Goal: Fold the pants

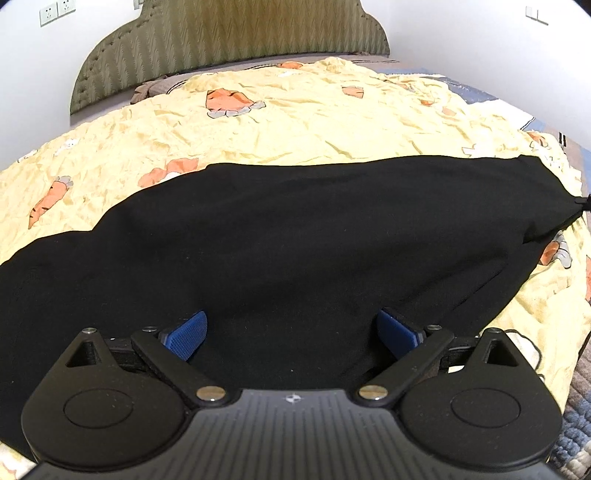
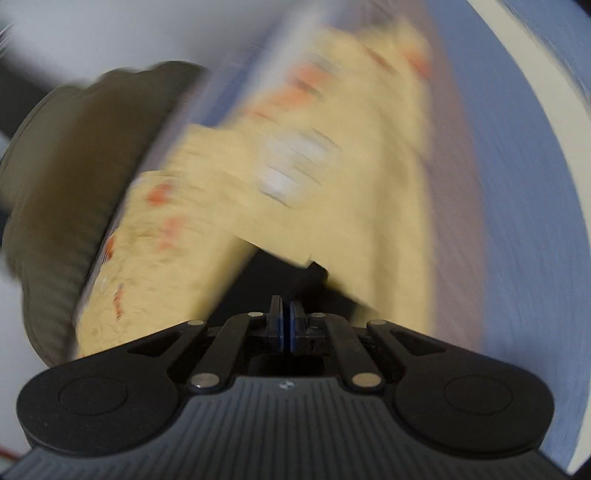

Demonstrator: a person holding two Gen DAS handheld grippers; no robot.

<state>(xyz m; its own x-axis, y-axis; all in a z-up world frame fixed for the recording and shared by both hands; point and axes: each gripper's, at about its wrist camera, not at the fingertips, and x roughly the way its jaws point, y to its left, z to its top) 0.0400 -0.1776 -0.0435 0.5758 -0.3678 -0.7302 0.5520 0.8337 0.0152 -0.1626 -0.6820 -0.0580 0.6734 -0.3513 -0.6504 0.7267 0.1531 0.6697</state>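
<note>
The black pants (image 1: 280, 236) lie spread across the yellow quilt, running from the left edge to the far right. My left gripper (image 1: 291, 328) is open, its blue pads (image 1: 186, 332) wide apart just above the near part of the pants, holding nothing. At the far right edge of the left wrist view the pants' end is lifted and pulled taut. In the right wrist view, which is motion-blurred, my right gripper (image 2: 287, 317) is shut with its pads together on a fold of the black pants (image 2: 280, 277).
The yellow carrot-print quilt (image 1: 295, 122) covers the bed. A green padded headboard (image 1: 229, 33) stands at the back against a white wall. A brown pillow (image 1: 151, 88) lies near the headboard. A blue patterned rug (image 1: 576, 428) lies on the floor at right.
</note>
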